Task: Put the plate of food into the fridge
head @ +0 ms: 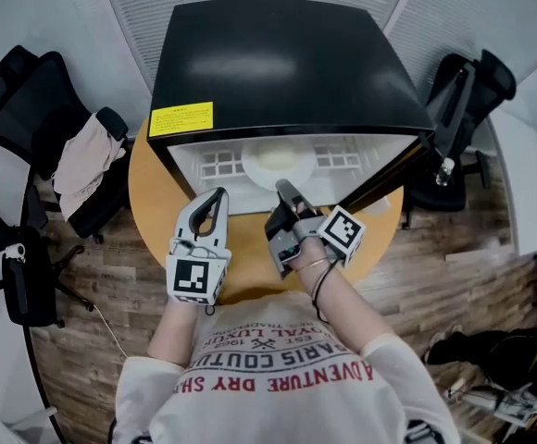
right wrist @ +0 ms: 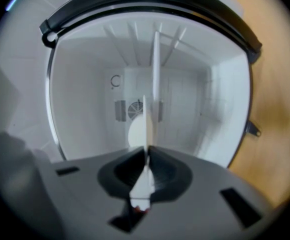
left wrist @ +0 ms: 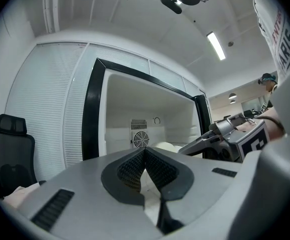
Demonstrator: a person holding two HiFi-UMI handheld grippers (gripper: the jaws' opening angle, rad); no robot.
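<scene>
A black mini fridge [head: 278, 63] stands open on a round wooden table [head: 157, 192]. The white plate of food [head: 276, 160] lies on the white shelf just inside it. My right gripper [head: 285, 189] is rolled on its side at the fridge mouth, shut on the plate's near rim. In the right gripper view the plate [right wrist: 135, 131] appears edge-on, running into the closed jaws [right wrist: 147, 154], with the shelf edge [right wrist: 155, 69] beyond. My left gripper [head: 218, 194] hovers to the left in front of the opening, shut and empty [left wrist: 145, 151]. The plate [left wrist: 167, 146] shows past it.
The fridge door [head: 389, 178] hangs open at the right. A black office chair [head: 46, 109] with a cloth [head: 83, 160] draped on it stands left of the table, another chair [head: 463, 91] to the right. A white desk [head: 518, 183] borders the far right.
</scene>
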